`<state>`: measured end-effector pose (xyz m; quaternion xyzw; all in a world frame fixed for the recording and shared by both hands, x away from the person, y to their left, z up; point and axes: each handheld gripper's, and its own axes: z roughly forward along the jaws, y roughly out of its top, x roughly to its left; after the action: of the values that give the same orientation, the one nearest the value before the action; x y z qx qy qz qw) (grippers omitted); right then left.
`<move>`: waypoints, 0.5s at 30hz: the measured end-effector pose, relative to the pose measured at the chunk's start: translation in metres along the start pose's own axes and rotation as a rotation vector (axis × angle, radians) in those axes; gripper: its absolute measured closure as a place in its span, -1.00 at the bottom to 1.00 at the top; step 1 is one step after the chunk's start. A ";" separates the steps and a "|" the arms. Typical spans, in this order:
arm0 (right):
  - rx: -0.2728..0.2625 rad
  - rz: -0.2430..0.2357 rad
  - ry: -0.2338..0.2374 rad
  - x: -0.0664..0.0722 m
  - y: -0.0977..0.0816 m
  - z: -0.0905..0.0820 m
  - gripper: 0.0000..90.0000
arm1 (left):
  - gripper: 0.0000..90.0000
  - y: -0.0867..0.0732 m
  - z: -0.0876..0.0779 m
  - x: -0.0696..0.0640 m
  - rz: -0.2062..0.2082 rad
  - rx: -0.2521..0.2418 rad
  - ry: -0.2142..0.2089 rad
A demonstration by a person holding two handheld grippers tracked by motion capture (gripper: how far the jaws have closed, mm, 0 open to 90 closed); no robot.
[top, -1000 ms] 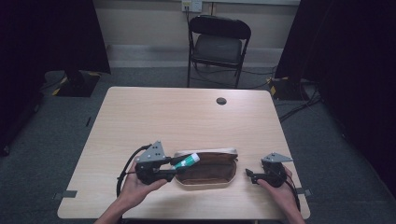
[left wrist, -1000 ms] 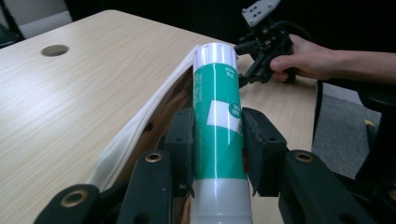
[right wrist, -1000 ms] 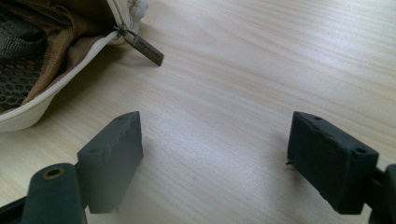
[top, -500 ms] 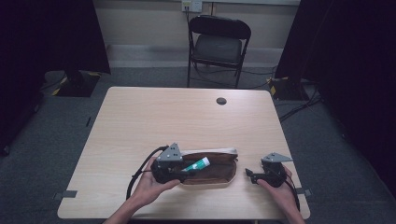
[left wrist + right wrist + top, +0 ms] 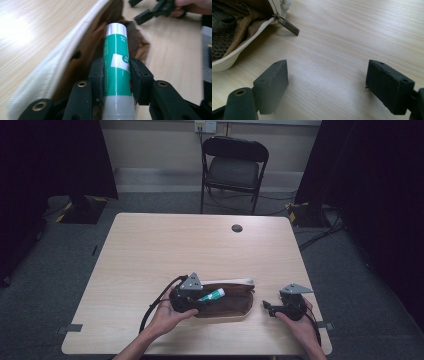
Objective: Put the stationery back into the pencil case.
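- Left gripper (image 5: 116,75) clamped on green tube (image 5: 116,65), held over open brown pouch (image 5: 227,301).
- Tube long axis in line with jaws, cap end aimed into pouch mouth, toward right.
- Right gripper (image 5: 327,85) jaws apart, empty, on table (image 5: 150,250) just beside pouch zipper end.
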<state>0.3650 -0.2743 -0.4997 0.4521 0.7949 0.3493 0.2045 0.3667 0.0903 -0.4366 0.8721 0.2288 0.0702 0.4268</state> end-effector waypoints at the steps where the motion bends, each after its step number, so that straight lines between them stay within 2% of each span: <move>1: 0.000 0.000 0.000 0.000 0.000 0.000 -0.61 | 0.46 0.000 0.001 0.002 0.001 0.006 0.001; 3: 0.000 0.000 0.000 0.000 0.000 0.000 -0.61 | 0.46 -0.001 0.003 0.003 -0.002 0.002 -0.004; 6: 0.000 0.000 0.000 0.000 0.000 0.000 -0.61 | 0.46 -0.001 0.010 0.008 0.004 0.041 0.000; 9: 0.000 0.000 0.000 0.000 0.000 0.000 -0.61 | 0.46 0.000 0.012 0.008 0.012 0.043 0.012; 15: 0.000 0.000 0.000 0.000 0.000 0.000 -0.61 | 0.46 0.003 0.015 0.013 -0.002 0.047 0.026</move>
<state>0.3650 -0.2743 -0.4997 0.4521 0.7948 0.3492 0.2046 0.3840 0.0840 -0.4450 0.8806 0.2368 0.0757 0.4034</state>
